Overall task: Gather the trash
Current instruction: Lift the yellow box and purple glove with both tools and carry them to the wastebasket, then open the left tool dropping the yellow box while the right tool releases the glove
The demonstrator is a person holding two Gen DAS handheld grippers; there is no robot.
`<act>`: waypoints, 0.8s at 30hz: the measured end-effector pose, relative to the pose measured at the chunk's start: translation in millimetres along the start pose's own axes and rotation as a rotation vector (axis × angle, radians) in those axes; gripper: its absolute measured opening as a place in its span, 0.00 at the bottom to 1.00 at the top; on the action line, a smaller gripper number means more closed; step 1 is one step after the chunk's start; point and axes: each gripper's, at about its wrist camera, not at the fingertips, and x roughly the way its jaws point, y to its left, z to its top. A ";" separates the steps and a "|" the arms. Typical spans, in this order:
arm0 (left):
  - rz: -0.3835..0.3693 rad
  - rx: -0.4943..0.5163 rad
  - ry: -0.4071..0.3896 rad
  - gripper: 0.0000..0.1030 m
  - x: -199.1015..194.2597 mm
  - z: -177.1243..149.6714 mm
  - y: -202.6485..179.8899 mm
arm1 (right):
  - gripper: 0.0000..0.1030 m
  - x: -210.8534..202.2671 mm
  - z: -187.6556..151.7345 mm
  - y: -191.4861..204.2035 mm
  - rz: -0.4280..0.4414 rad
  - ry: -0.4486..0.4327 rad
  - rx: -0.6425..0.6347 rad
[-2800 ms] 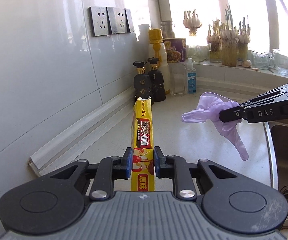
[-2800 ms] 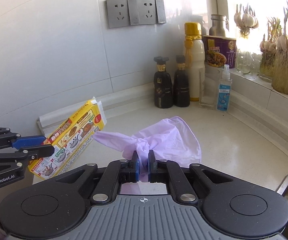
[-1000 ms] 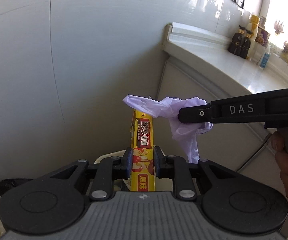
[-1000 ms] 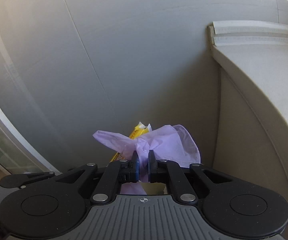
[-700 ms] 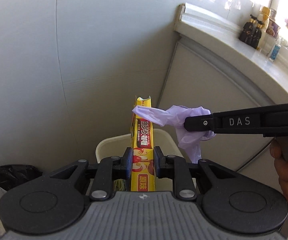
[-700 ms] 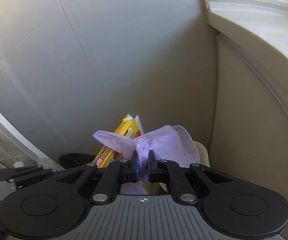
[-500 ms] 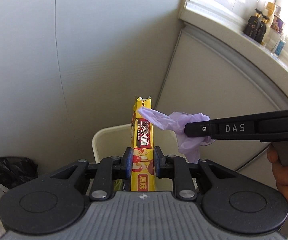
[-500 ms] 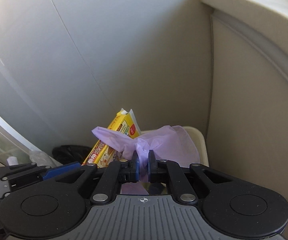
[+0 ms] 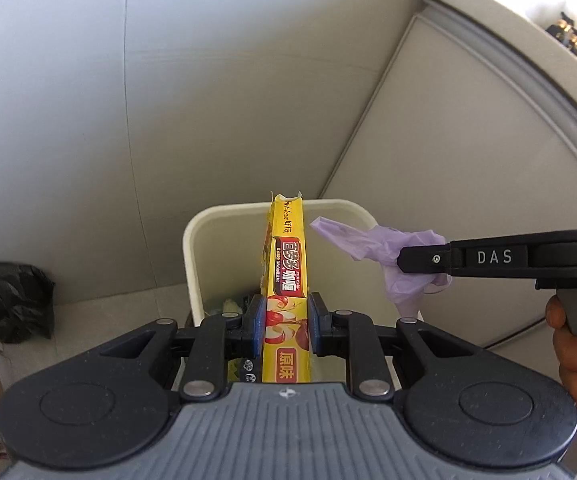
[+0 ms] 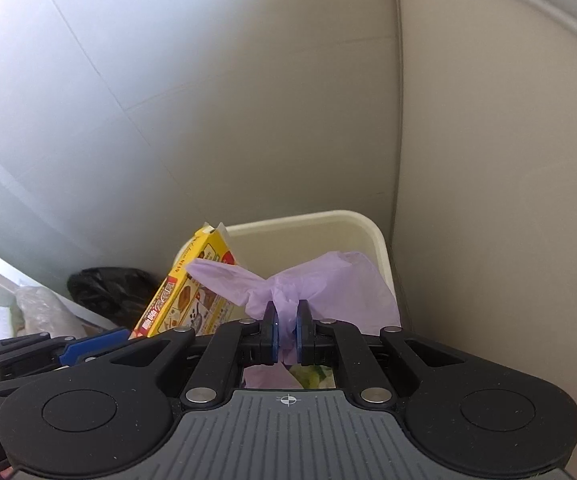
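Observation:
My left gripper [image 9: 286, 322] is shut on a yellow food box [image 9: 287, 268] and holds it upright over a cream trash bin [image 9: 192, 248]. My right gripper [image 10: 286, 334] is shut on a crumpled purple plastic glove [image 10: 320, 280] above the same bin [image 10: 380, 240]. In the left wrist view the right gripper [image 9: 404, 258] comes in from the right with the glove [image 9: 384, 248] just right of the box. In the right wrist view the box [image 10: 184, 300] leans at the left, with the left gripper's blue pads [image 10: 88, 342] below it. The bin holds some trash.
The bin stands on the floor in a corner between a grey wall [image 9: 168, 80] and a beige cabinet side [image 9: 448, 160]. A black plastic bag [image 9: 8, 300] lies on the floor to the left. The countertop edge [image 9: 528, 48] with bottles is high at the right.
Both grippers have swung from the countertop down to the floor corner. The bin has come into full view beneath them, and the box and glove now hang lower over its opening.

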 end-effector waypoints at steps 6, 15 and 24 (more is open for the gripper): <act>0.005 -0.008 0.023 0.19 25.9 3.6 -5.9 | 0.08 21.8 6.2 -4.6 -0.022 0.025 0.029; 0.059 0.019 0.063 0.19 53.8 4.7 -9.6 | 0.11 41.8 0.4 -15.2 -0.006 0.033 0.069; 0.083 0.061 0.139 0.19 86.7 -1.4 -8.4 | 0.14 74.2 -4.2 -22.7 0.009 0.083 0.078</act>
